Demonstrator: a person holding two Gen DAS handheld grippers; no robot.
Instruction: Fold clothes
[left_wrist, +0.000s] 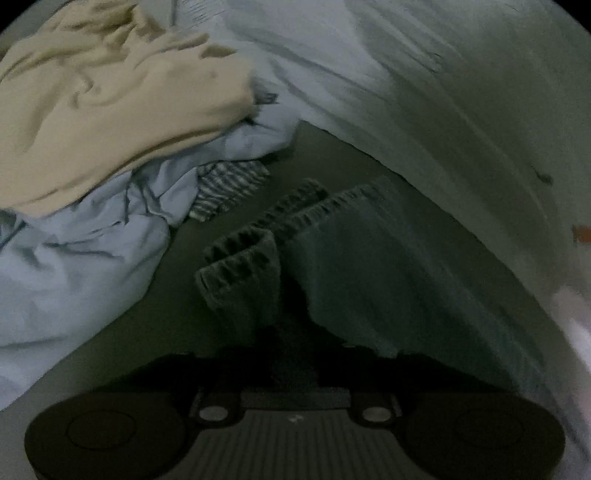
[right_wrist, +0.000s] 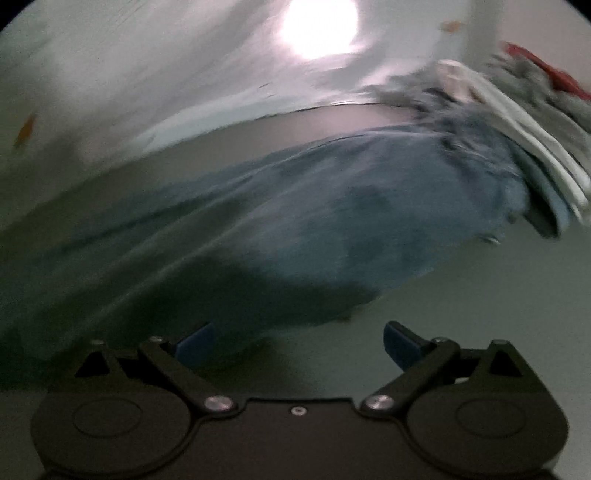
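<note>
left gripper (left_wrist: 291, 343) jaws clamp dark ribbed garment (left_wrist: 332, 258).

Blue-grey ribbed-hem garment (left_wrist: 351, 258) lies spread flat on the table

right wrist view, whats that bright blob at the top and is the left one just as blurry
Right wrist view: the blob is blown-out glare; the blue garment and the pile of clothes are smeared. Left wrist view: darker, the ribbed cuff in shadow but fairly sharp, the beige cloth lit; only its right side streaks.
</note>
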